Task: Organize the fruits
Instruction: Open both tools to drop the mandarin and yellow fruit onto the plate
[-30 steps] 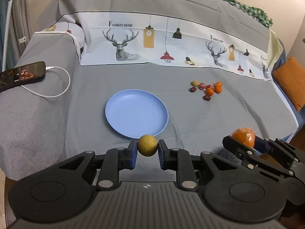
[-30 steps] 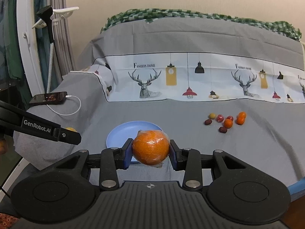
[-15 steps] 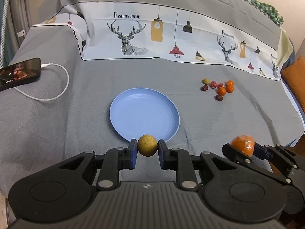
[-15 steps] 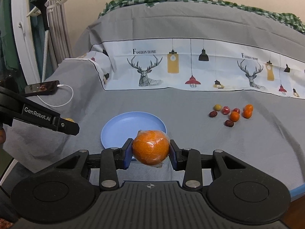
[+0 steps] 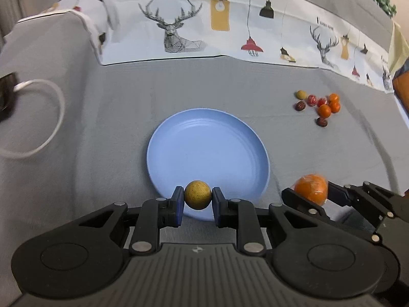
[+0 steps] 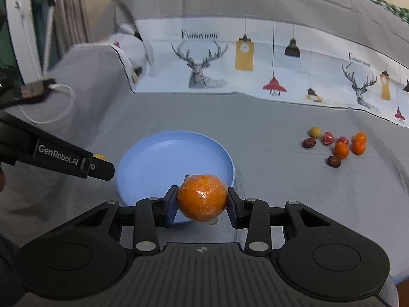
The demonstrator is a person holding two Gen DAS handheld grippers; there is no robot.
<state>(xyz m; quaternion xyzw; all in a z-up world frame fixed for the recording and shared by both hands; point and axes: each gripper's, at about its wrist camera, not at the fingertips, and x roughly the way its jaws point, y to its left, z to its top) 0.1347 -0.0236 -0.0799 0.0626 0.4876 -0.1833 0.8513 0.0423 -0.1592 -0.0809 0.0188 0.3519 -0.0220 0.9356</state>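
My left gripper (image 5: 198,202) is shut on a small yellow-brown round fruit (image 5: 198,195), held over the near rim of the blue plate (image 5: 207,151). My right gripper (image 6: 202,202) is shut on a plastic-wrapped orange (image 6: 202,197), held at the near right rim of the plate (image 6: 163,163). The orange also shows in the left wrist view (image 5: 311,188), to the right of the plate. A cluster of small fruits (image 5: 319,103), orange, red, dark and yellow, lies on the grey cloth far right; it also shows in the right wrist view (image 6: 337,145).
A phone (image 6: 35,89) with a white cable (image 5: 43,117) lies at the left on the grey cloth. A printed white cloth with deer and lamps (image 5: 217,25) runs along the back. An orange cushion (image 5: 402,81) sits at the far right edge.
Both grippers have moved forward toward the plate, each still holding its fruit. The plate and the fruit cluster look larger and nearer.
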